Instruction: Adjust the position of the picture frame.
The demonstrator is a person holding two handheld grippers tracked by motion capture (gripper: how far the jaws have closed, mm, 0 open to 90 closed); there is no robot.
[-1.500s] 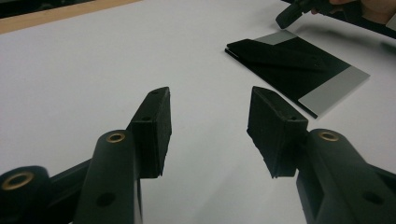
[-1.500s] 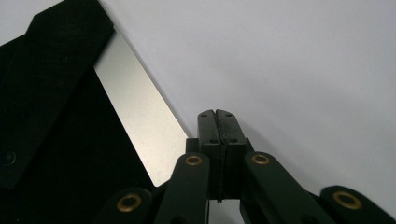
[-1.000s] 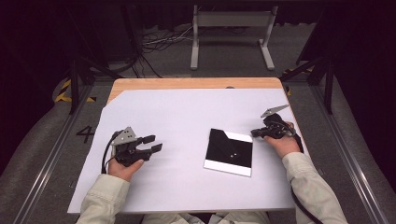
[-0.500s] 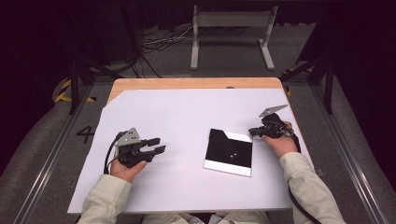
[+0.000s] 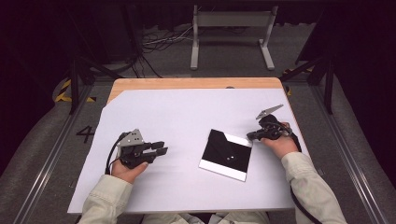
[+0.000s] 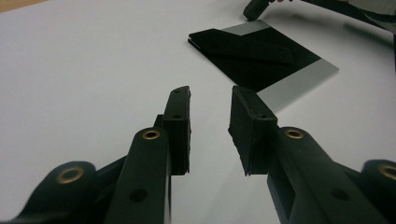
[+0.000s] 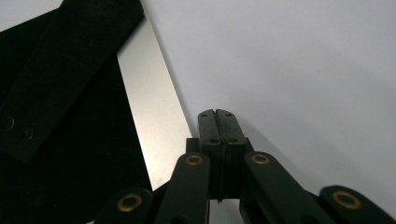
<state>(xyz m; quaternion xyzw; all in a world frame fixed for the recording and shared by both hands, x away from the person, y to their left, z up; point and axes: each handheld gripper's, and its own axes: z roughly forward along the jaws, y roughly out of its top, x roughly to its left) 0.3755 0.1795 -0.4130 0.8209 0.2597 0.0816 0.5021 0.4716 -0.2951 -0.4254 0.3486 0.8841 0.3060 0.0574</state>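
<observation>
A flat black square piece with silvery-white edges (image 5: pixel 226 154) lies on the white table sheet (image 5: pixel 187 116), right of centre. It looks like a folded black sheet on a grey backing (image 6: pixel 261 56) (image 7: pixel 70 93). My left gripper (image 5: pixel 159 148) rests on the sheet at the left, held in a hand, jaws open with nothing between them (image 6: pixel 210 126). My right gripper (image 5: pixel 250 136) sits at the piece's upper right corner, jaws pressed together and empty (image 7: pixel 217 121), tips just beside the grey strip (image 7: pixel 149 116).
The white sheet covers a wooden table whose bare far edge (image 5: pixel 187 83) shows at the back. Beyond it stand a white metal frame (image 5: pixel 231 28) and cables on the floor. Dark rails run along both sides of the table.
My left gripper has drifted slightly nearer to the person and lower on the sheet. The right gripper stays by the black piece's corner.
</observation>
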